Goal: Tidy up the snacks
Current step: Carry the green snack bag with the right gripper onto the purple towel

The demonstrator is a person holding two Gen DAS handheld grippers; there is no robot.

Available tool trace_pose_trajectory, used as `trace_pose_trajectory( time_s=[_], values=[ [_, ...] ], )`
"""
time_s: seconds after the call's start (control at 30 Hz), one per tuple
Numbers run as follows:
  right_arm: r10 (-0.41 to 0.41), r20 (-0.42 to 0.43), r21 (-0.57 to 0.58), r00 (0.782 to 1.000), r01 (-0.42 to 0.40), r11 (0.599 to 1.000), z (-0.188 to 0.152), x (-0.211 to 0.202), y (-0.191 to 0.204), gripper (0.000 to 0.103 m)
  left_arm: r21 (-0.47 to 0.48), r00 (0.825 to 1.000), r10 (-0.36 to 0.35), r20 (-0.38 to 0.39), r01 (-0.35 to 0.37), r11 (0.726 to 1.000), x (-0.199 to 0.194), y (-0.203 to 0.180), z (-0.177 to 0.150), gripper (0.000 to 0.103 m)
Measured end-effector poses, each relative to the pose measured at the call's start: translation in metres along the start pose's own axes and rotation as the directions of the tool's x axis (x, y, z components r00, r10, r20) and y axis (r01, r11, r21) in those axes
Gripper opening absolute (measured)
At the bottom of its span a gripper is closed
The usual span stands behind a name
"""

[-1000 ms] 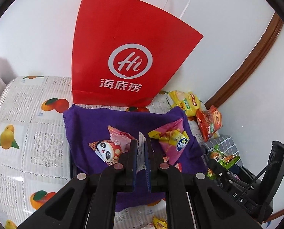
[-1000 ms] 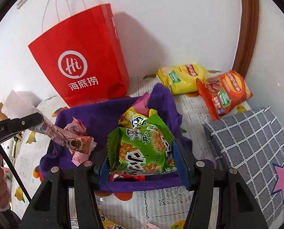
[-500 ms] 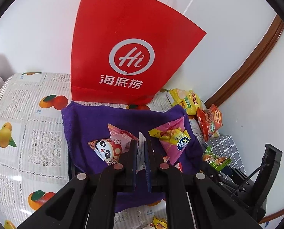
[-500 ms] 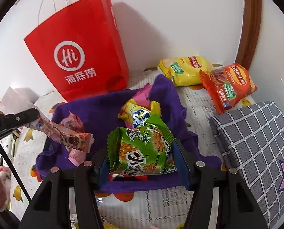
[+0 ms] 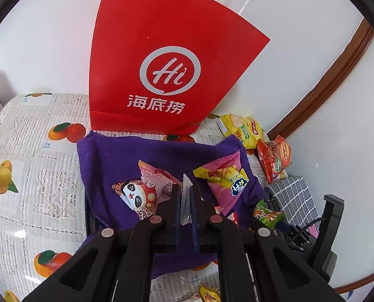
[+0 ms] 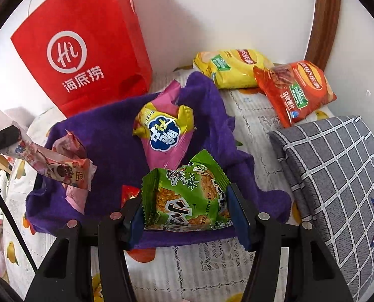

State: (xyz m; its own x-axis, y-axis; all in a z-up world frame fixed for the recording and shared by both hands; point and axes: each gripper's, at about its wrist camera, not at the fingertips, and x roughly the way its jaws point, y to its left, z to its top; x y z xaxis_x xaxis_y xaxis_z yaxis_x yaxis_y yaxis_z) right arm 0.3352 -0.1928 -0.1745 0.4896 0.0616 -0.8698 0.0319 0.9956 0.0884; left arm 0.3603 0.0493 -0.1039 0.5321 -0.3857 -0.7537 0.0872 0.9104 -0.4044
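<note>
Since a second ago the right gripper has dropped closer to the purple cloth, jaws clamped on the green snack pack, while the left gripper has barely budged, pinching the edge of a pink-and-white packet over the cloth's left side. Honestly I'd bring the green pack down onto bare purple near the pink-yellow bag, not on top of it. Let go only once it's resting so it doesn't slide off the front edge.

Green snack packet — upright, clamped at both side edges above the purple cloth's near edge. Pink-and-yellow packet lies on the cloth. Pink bear-print packet hangs over its left side — pinched by one end. Yellow chip bag and orange chip bag lie beyond, overlapping.
</note>
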Motion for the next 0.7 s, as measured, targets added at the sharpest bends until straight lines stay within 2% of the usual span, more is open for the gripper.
trace_pose_trajectory(
  time_s=[0.23, 0.7],
  values=[
    [-0.016, -0.046, -0.003, 0.999, 0.016, 1.0, -0.002, 0.016, 0.0, 0.059, 0.011, 0.999, 0.004, -0.037, -0.004, 1.0, 0.012, -0.004, -0.004, 0.008],
    [-0.022, -0.065, -0.025, 0.998, 0.02, 0.999, 0.0, 0.027, 0.002, 0.06, 0.04, 0.995, 0.043, -0.09, -0.04, 0.998, 0.032, -0.014, -0.012, 0.008]
  ],
)
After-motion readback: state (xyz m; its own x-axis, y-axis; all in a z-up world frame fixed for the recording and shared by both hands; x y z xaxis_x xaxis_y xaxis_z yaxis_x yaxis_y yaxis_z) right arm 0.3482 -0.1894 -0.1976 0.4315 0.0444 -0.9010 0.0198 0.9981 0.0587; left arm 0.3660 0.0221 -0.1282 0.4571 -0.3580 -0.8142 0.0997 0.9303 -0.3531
